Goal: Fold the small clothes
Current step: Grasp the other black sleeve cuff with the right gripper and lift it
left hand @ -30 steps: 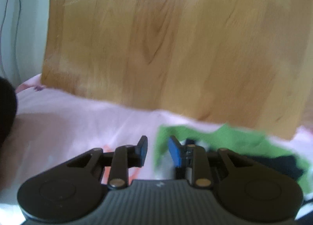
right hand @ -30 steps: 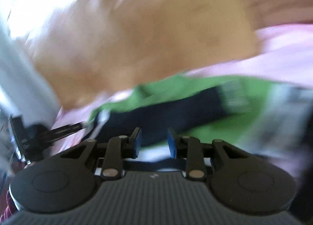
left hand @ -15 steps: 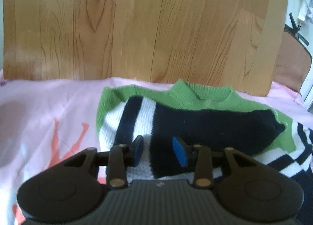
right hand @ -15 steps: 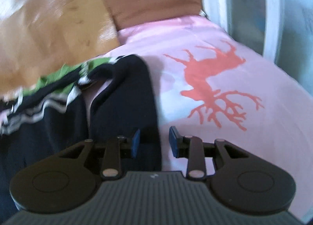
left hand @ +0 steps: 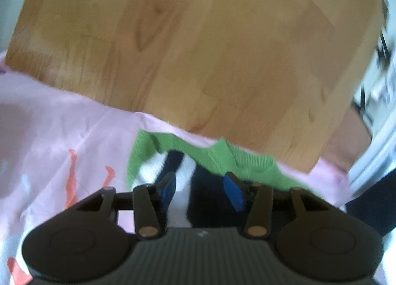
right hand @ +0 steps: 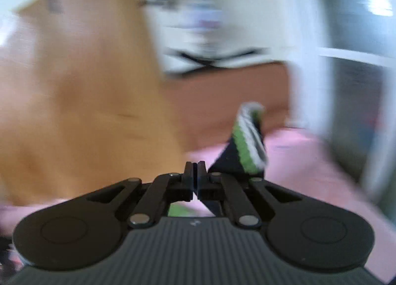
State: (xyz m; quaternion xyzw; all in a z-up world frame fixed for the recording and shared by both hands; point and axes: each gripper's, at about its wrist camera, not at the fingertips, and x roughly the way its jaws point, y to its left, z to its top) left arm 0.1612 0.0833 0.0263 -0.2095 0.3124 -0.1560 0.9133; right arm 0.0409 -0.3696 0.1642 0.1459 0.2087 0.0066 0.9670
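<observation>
Right gripper [right hand: 195, 176] clenched on green, navy and white knit sweater [left hand: 205, 158], striped cuff sticking up at 1 o'clock. Left gripper [left hand: 199, 189] opening, unloaded, over sweater lying on pink printed bedsheet [left hand: 61, 136].

My bed is covered by a pink sheet [left hand: 74, 121] with coral-red prints, running up to a wooden headboard [left hand: 198, 50]. A green, navy and white sweater [left hand: 210, 158] lies on the sheet just below the headboard, near its right end.
</observation>
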